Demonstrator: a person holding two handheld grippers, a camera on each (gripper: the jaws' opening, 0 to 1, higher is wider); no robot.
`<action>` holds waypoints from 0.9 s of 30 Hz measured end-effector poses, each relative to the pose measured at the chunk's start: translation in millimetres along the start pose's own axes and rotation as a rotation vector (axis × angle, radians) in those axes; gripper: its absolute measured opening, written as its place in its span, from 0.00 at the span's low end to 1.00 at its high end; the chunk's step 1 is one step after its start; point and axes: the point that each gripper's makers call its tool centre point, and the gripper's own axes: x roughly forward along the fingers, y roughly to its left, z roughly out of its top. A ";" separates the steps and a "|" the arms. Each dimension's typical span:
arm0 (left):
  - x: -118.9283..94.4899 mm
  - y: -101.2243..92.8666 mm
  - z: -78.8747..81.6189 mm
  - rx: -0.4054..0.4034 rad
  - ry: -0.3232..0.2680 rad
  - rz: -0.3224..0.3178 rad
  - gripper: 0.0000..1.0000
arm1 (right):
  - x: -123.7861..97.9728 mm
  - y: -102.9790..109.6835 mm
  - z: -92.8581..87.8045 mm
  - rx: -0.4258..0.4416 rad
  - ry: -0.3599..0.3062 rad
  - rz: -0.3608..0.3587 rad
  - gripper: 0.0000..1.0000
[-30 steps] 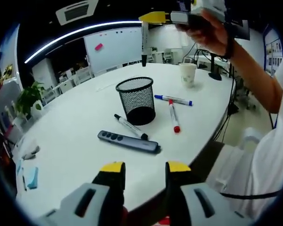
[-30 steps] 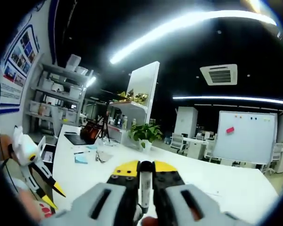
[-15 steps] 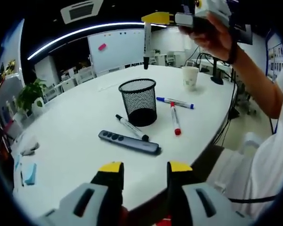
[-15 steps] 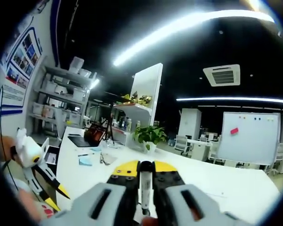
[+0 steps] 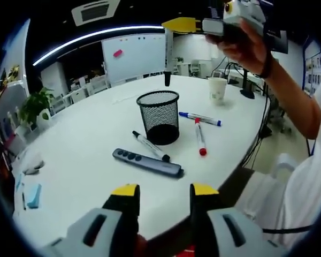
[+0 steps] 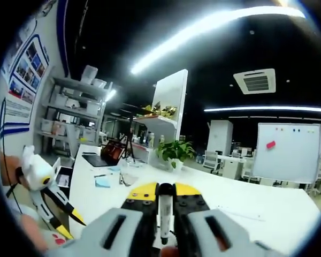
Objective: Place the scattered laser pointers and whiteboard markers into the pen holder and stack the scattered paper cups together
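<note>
A black-capped marker (image 5: 168,59) hung tip-down just above the mesh pen holder (image 5: 158,116), clamped between the shut jaws of the right gripper (image 5: 183,24), so it seemed about to go in. On the white table (image 5: 80,144) near the holder lay three more markers (image 5: 200,136) and a laser pointer (image 5: 146,161); one paper cup (image 5: 217,89) stood far right. The left gripper (image 5: 163,190) hovered near, jaws apart and empty.

A black-capped marker (image 5: 167,59) hangs upright above the black mesh pen holder (image 5: 158,116); three markers lie beside it.
</note>
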 end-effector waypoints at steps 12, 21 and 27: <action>-1.2 2.8 -1.3 -0.007 0.003 0.009 0.38 | 3.0 5.9 -12.2 0.028 0.027 0.020 0.09; -1.1 4.0 -1.2 -0.015 0.000 0.011 0.38 | 4.3 12.7 -18.5 0.031 0.046 0.033 0.09; -1.0 4.1 -1.6 -0.015 0.001 0.012 0.38 | 5.1 13.8 -24.7 0.031 0.062 0.033 0.09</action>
